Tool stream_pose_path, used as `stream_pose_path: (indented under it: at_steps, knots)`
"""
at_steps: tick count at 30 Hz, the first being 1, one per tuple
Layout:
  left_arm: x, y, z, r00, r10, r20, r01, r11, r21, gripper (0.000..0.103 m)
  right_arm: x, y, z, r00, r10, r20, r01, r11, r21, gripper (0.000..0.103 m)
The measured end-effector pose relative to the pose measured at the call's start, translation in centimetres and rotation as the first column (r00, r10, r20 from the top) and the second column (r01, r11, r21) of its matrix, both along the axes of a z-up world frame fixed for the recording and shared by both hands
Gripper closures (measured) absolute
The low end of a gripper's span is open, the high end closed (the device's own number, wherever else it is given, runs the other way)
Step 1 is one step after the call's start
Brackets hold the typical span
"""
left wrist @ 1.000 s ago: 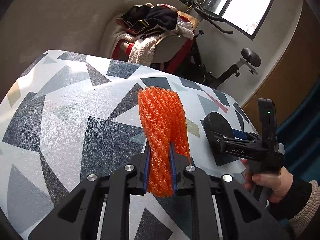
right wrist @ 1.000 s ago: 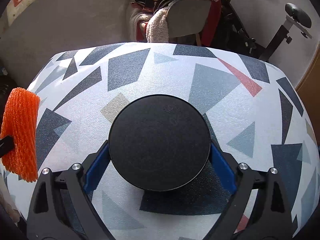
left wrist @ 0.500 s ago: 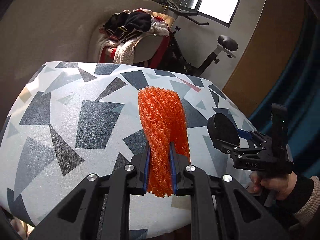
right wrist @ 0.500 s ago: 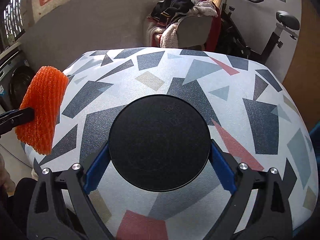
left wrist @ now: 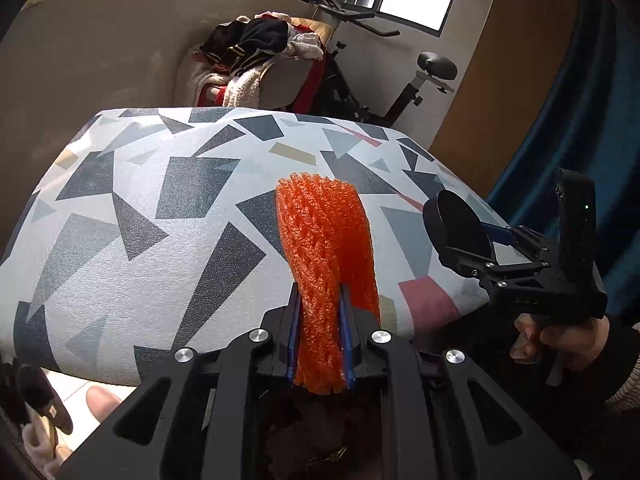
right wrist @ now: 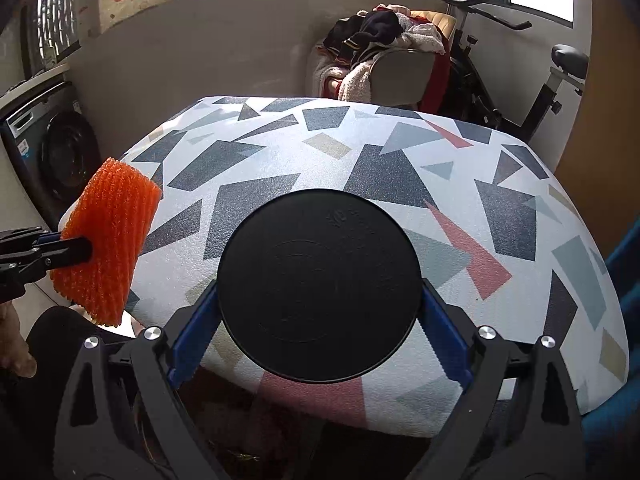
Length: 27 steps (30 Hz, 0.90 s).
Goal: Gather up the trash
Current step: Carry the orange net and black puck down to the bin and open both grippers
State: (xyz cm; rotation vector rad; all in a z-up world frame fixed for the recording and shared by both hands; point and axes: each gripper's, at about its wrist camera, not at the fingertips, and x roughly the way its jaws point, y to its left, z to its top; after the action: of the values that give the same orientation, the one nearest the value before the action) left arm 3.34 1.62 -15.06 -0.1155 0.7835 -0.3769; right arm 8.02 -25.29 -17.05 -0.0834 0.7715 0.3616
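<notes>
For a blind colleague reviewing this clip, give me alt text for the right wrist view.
The right gripper clamps a round black lid over the near edge of a table with a geometric-patterned cover. At left, the left gripper holds an orange foam net.

The orange net sleeve point(left wrist: 326, 248) looks like soft foam mesh, ribbed and rough. The round lid point(right wrist: 320, 284) is matt black plastic, smooth with faint moulded rings (a slight sheen near the rim). The counter point(right wrist: 280, 168) wears a pebbly, matt covering printed with grey, blue and pink shapes. Both claws are matt black plastic with bright metal screws; the pads point(right wrist: 444, 324) look like ridged blue rubber.
</notes>
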Motion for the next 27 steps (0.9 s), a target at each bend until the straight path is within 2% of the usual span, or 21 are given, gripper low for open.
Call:
stream_pose_path:
  at_steps: [16, 27]
  knots:
    - [-4.0, -0.1, -3.4, 0.997, -0.067, -0.028, 0.069, 0.996, 0.060, 0.086, -3.6, -0.4, -1.6, 1.000, -0.019, 0.010, 0.019, 1.000, 0.008, 0.011]
    - [-6.0, -1.4, -5.1, 0.990, -0.135, -0.036, 0.138, 0.982, 0.128, 0.083, -4.9, -0.4, -3.1, 1.000, -0.024, -0.010, 0.024, 0.999, 0.026, 0.011]
